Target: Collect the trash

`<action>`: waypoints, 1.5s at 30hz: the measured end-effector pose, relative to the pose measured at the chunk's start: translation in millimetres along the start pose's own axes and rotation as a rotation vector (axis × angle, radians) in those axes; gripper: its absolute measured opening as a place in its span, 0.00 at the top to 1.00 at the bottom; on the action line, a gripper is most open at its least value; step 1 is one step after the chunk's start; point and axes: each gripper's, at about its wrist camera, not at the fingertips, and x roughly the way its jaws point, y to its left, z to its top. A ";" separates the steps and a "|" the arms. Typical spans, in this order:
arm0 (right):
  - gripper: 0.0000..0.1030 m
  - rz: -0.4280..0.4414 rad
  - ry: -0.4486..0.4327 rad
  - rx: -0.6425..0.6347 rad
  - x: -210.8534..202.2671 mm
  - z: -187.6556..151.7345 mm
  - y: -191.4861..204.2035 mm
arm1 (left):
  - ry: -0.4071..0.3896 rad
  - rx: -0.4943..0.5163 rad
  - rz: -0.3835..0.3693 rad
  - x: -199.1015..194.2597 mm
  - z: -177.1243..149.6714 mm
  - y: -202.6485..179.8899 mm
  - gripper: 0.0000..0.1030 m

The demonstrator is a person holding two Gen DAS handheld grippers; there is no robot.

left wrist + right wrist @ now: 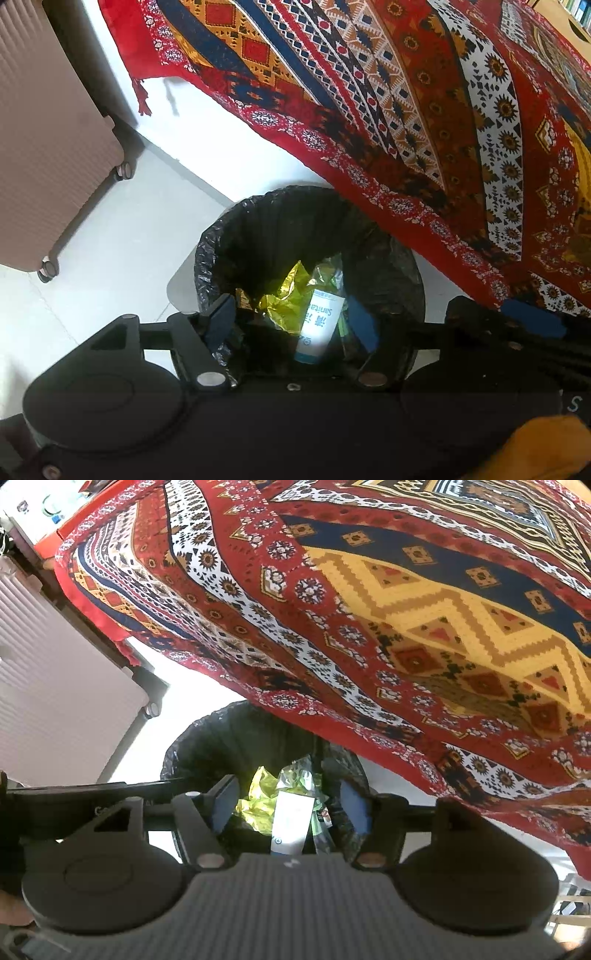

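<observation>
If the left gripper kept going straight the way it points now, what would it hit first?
Probably the white sanitizer bottle lying on the trash in the black-lined bin; the open left gripper frames it, though depth is uncertain.

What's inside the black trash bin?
Inside the trash bin lie a yellow wrapper, a white packet with blue writing and a clear crinkly wrapper. Anything underneath them is covered, and the bin's bottom is hidden.

Bin (pixel 258 229) and suitcase (pixel 48 155) on floor (pixel 122 240)
</observation>
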 end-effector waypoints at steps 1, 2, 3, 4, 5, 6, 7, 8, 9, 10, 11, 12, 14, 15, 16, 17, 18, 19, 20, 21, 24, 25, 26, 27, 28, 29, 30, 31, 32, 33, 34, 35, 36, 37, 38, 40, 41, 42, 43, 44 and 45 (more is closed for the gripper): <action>0.27 -0.001 0.000 0.002 -1.0 -0.5 -0.4 | 0.000 0.004 0.000 0.3 -0.3 -0.1 0.35; 0.27 -0.002 -0.002 0.004 -1.3 -1.1 0.1 | 0.001 0.007 -0.002 0.1 -0.8 -0.5 0.35; 0.27 -0.004 -0.003 0.003 -1.6 -1.6 0.4 | 0.001 0.009 -0.003 -0.3 -1.5 -0.8 0.35; 0.26 -0.007 -0.005 0.002 -2.0 -2.5 0.9 | 0.001 0.011 -0.002 -0.4 -2.0 -1.1 0.35; 0.26 -0.009 -0.006 0.001 -2.5 -3.5 0.9 | 0.000 0.013 0.001 -0.6 -2.3 -1.6 0.35; 0.25 -0.011 -0.007 0.000 -2.1 -3.9 0.8 | 0.000 0.013 0.002 -1.0 -2.8 -1.7 0.35; 0.25 -0.012 -0.007 0.000 -2.3 -4.4 0.9 | 0.001 0.012 0.002 -1.2 -3.3 -1.7 0.35; 0.24 -0.013 -0.007 0.001 -1.9 -5.0 1.8 | 0.002 0.010 0.001 -0.8 -3.2 -1.7 0.35; 0.24 -0.014 -0.009 0.001 -2.1 -5.2 2.0 | 0.003 0.009 0.001 -1.0 -3.3 -1.4 0.35; 0.24 -0.015 -0.011 0.000 -2.8 -5.6 2.4 | 0.004 0.008 0.002 -1.0 -3.3 -1.0 0.35; 0.24 -0.015 -0.011 0.001 -2.1 -5.8 3.1 | 0.004 0.008 0.005 -1.4 -3.3 -0.7 0.35; 0.24 -0.014 -0.011 0.002 -1.9 -5.8 3.4 | 0.004 0.007 0.011 -1.9 -3.3 -0.5 0.35; 0.24 -0.014 -0.011 0.003 -1.6 -5.5 4.7 | 0.001 0.010 0.021 -2.5 -3.3 -0.7 0.35; 0.24 -0.012 -0.011 0.004 -1.9 -5.4 5.3 | 0.000 0.010 0.025 -3.0 -3.4 -0.5 0.35; 0.24 -0.011 -0.012 0.004 -2.1 -5.1 6.1 | -0.001 0.010 0.026 -3.2 -3.4 -0.4 0.34; 0.24 -0.011 -0.013 0.002 -2.2 -4.4 6.2 | -0.001 0.009 0.026 -3.6 -3.5 0.1 0.34; 0.24 -0.010 -0.013 0.001 -2.5 -4.4 6.7 | -0.001 0.008 0.027 -3.9 -3.4 0.4 0.34; 0.24 -0.009 -0.013 0.000 -2.4 -4.1 6.4 | -0.001 0.007 0.028 -3.9 -3.6 0.6 0.34; 0.24 -0.010 -0.013 0.000 -2.5 -4.0 6.4 | 0.000 0.006 0.029 -4.0 -3.5 1.1 0.34; 0.24 -0.009 -0.013 -0.001 -2.3 -3.5 5.7 | 0.000 0.003 0.030 -4.3 -3.5 1.7 0.34; 0.24 -0.010 -0.011 -0.004 -2.2 -4.2 3.5 | 0.001 -0.005 0.043 -4.6 -3.6 3.1 0.34; 0.24 -0.011 -0.011 -0.004 -2.4 -4.5 3.4 | 0.003 -0.009 0.048 -4.0 -4.0 3.0 0.33; 0.24 -0.011 -0.011 -0.004 -2.4 -4.6 2.9 | 0.005 -0.014 0.050 -3.6 -3.9 3.8 0.33; 0.24 -0.012 -0.012 -0.004 -2.6 -4.7 3.2 | 0.006 -0.020 0.049 -3.4 -4.0 4.8 0.32; 0.24 -0.012 -0.011 -0.004 -2.4 -5.0 2.9 | 0.007 -0.026 0.047 -3.1 -4.2 5.7 0.32; 0.24 -0.012 -0.011 -0.004 -2.3 -5.7 2.2 | 0.008 -0.029 0.046 -3.0 -4.3 6.5 0.29; 0.24 -0.013 -0.011 -0.004 -2.4 -5.7 2.3 | 0.008 -0.030 0.047 -3.2 -4.3 6.9 0.27; 0.24 -0.013 -0.012 -0.006 -2.3 -6.0 2.5 | 0.006 -0.030 0.049 -3.2 -4.2 6.8 0.25; 0.24 -0.013 -0.011 -0.007 -2.0 -6.4 2.7 | 0.004 -0.029 0.052 -3.6 -4.4 6.6 0.23; 0.24 -0.014 -0.011 -0.007 -1.6 -6.8 2.9 | 0.003 -0.027 0.057 -3.8 -4.5 6.2 0.22; 0.24 -0.014 -0.011 -0.007 -1.6 -6.9 3.1 | 0.003 -0.025 0.061 -3.5 -4.5 5.8 0.21; 0.24 -0.014 -0.011 -0.006 -1.6 -6.9 3.2 | 0.004 -0.023 0.062 -3.2 -4.5 5.8 0.20; 0.24 -0.013 -0.011 -0.007 -1.7 -6.6 2.8 | 0.004 -0.022 0.062 -3.4 -4.7 5.7 0.20; 0.24 -0.014 -0.012 -0.007 -2.1 -6.9 3.2 | 0.004 -0.021 0.062 -3.6 -4.7 5.7 0.20; 0.24 -0.014 -0.012 -0.009 -1.4 -7.2 2.9 | 0.003 -0.020 0.062 -3.8 -4.8 5.7 0.20; 0.24 -0.014 -0.010 -0.010 -0.7 -7.8 3.6 | 0.004 -0.017 0.060 -3.9 -4.7 5.8 0.18; 0.24 -0.015 -0.010 -0.011 -0.4 -8.1 3.6 | 0.004 -0.017 0.060 -3.9 -4.8 6.0 0.16; 0.24 -0.015 -0.010 -0.011 -0.4 -8.4 3.7 | 0.005 -0.018 0.063 -4.1 -4.9 6.1 0.14; 0.24 -0.015 -0.009 -0.010 -0.4 -8.8 3.8 | 0.005 -0.020 0.065 -4.1 -4.9 6.2 0.13; 0.24 -0.016 -0.009 -0.011 -0.6 -8.5 4.0 | 0.007 -0.022 0.069 -4.2 -5.1 6.4 0.10; 0.24 -0.016 -0.010 -0.012 -0.7 -8.3 3.7 | 0.010 -0.024 0.074 -4.1 -4.9 6.5 0.08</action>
